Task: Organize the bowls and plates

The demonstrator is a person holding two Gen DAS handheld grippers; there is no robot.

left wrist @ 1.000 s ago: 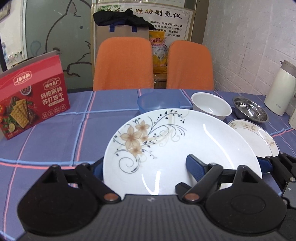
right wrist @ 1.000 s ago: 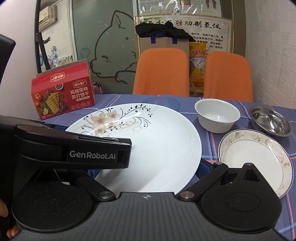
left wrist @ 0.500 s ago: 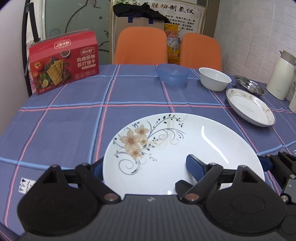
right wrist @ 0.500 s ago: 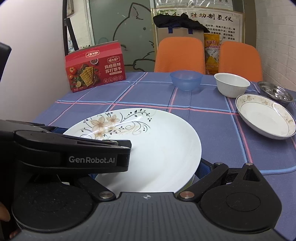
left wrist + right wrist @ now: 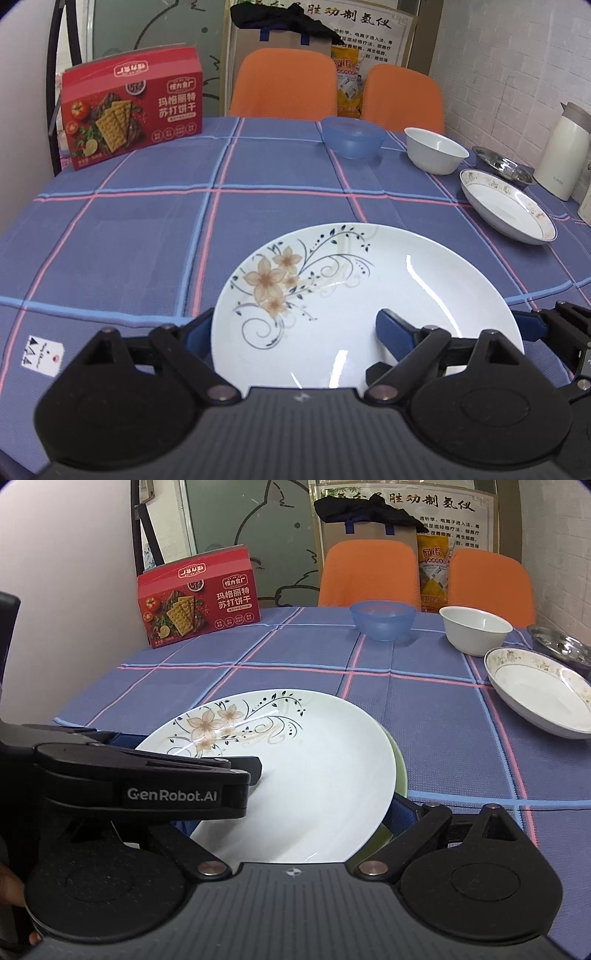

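A white plate with a brown flower pattern [image 5: 369,280] [image 5: 314,775] is held over the near part of the checked tablecloth [image 5: 147,229]. My left gripper [image 5: 291,325] is shut on its near-left rim, one finger [image 5: 243,768] on top and the other at the edge. My right gripper [image 5: 291,816] has its fingers spread wide under the plate; one blue finger [image 5: 528,326] shows at the right rim. The edge of a green plate [image 5: 400,775] peeks out beneath the white plate. A blue bowl [image 5: 352,138], a white bowl [image 5: 436,149], a gold-rimmed deep plate [image 5: 508,210] and a steel dish [image 5: 502,168] stand far right.
A red cracker box [image 5: 133,107] stands at the table's far left. A white kettle [image 5: 565,151] is at the right edge. Two orange chairs [image 5: 284,85] are behind the table. A person's fingertips [image 5: 11,890] show at the left.
Both grippers have drawn back with the flower plate from the bowls toward the near side of the table. A green plate's rim now shows under it.
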